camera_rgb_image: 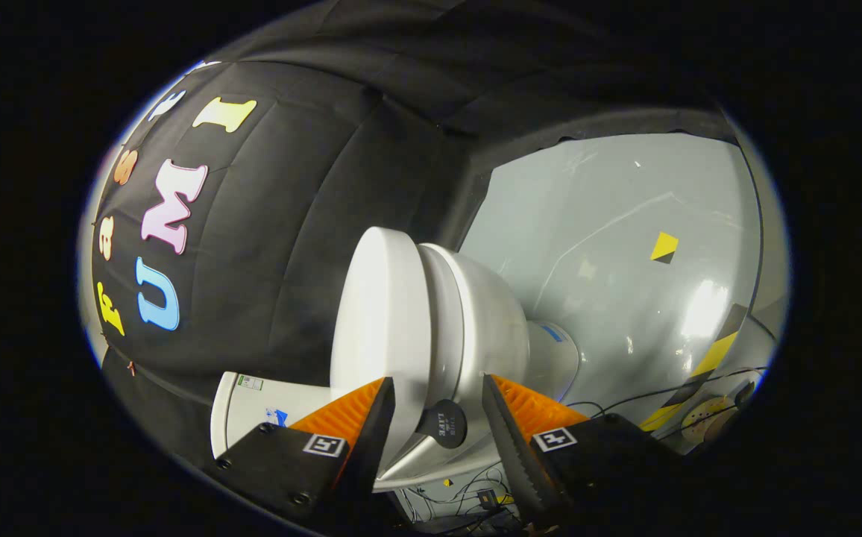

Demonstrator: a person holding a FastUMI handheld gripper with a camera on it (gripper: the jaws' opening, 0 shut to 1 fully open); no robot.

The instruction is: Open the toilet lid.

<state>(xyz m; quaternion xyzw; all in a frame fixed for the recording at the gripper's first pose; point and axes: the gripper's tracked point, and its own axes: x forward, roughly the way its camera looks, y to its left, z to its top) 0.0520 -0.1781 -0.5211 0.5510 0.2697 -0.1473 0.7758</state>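
Observation:
The view is rolled on its side, so the floor stands beyond the toilet on one side and the booth wall on the other. The white toilet lid [379, 313] lies against the seat and bowl [487, 321], its top face turned toward the wall. My gripper [437, 384] is open. One finger [371, 418] is on the lid's top side and the other finger [509, 425] on the bowl side, so the lid's edge and the seat rim sit between them. A round black sticker [444, 424] also shows between the fingers. I cannot tell whether either finger touches the toilet.
The white tank [252, 406] with small labels sits beside the lid-side finger. Beyond the bowl lies grey glossy floor [610, 246] with a yellow-and-black tape strip [707, 362], a small yellow-black marker [664, 247] and thin cables [625, 399]. More cables [468, 492] lie between the fingers' bases.

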